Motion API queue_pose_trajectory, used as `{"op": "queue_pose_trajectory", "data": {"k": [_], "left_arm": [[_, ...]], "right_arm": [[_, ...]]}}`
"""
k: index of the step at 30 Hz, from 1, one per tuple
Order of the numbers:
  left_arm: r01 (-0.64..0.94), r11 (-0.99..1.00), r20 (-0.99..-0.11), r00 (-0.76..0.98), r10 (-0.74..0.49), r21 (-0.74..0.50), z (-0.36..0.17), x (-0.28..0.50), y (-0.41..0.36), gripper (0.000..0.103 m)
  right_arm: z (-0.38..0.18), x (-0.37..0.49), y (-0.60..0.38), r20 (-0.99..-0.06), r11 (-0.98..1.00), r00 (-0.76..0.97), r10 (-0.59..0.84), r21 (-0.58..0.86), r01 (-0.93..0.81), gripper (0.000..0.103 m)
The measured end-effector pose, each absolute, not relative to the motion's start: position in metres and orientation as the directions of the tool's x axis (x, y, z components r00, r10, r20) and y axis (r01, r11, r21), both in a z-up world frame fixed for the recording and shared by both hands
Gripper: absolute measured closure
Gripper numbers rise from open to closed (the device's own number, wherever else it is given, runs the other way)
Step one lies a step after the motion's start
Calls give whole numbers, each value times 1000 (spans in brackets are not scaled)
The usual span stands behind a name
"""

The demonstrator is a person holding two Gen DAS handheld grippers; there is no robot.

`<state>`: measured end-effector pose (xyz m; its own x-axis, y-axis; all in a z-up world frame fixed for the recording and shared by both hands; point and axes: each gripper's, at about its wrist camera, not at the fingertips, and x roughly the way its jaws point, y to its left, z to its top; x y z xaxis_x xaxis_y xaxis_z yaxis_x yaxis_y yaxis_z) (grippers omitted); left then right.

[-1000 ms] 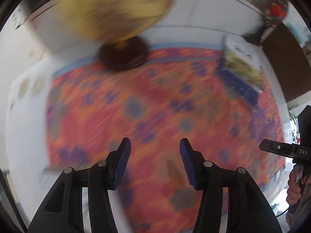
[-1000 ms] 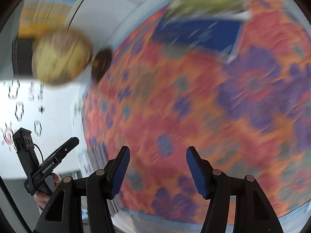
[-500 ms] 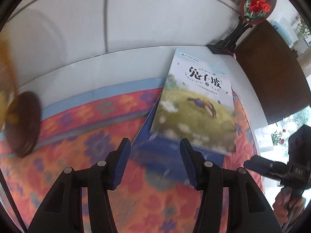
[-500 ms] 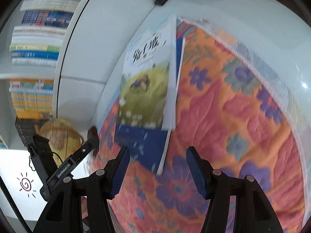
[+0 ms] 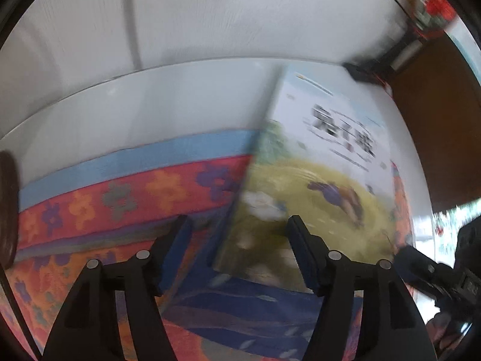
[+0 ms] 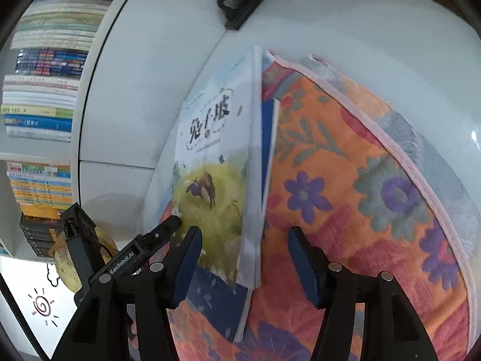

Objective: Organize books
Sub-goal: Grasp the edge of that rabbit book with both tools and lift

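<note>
The left gripper (image 5: 237, 249) hangs over the near left corner of a stack of two books, its jaws standing well apart after just opening wider, with nothing pressed between the pads; the picture book (image 5: 318, 186), its cover showing a green meadow under a pale sky with dark lettering, has its near left corner in the gap between the jaws, and the blue book (image 5: 240, 310) beneath it juts out toward the gripper, crossing under both fingers. The view is blurred, so whether the pads brush the covers cannot be told. The right gripper (image 6: 245, 263) hovers with its jaws about as far apart and likewise gripping nothing; in its view the picture book (image 6: 213, 162) runs away from the gap with its right long edge lined up between the jaws, and the blue book (image 6: 215, 303) shows just past the left jaw and between the two. Both books lie on a floral cloth (image 6: 345, 198) of orange, red and purple spread over a white counter (image 6: 375, 30). Left of the left jaw in the right wrist view are the other gripper, a yellowish globe (image 6: 64, 267) and, farther off, shelves of books (image 6: 42, 96). Beyond the books stands a black stand (image 6: 240, 3) against the white wall.
</note>
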<state>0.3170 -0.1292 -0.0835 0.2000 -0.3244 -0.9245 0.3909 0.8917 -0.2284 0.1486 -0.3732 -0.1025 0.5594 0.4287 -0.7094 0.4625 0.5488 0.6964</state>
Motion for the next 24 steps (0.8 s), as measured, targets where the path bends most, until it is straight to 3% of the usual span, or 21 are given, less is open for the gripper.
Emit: {"op": "queue_pose_trajectory", "data": {"k": [2,5,15,24], "left_arm": [[445,879,-929,223,-294,-172,-82,308,-143,37],[470,870,-934,225,-277,-145,-80,301,-147,37],[515,849,-956,173,-238,-118,-78,229,-129,37],[466,873,-969,111,-220,-145,-83,111,-85,37]], "right_arm": [[-103,152,-365,-695,548,559,452,711,441,59],[-99,157,-355,-739,616,536,408,656,436,66],[-88,138,-341,-807,709,441,393,571,413,67],[-86,33,-288,-845,790,345,408,517,331,67]]}}
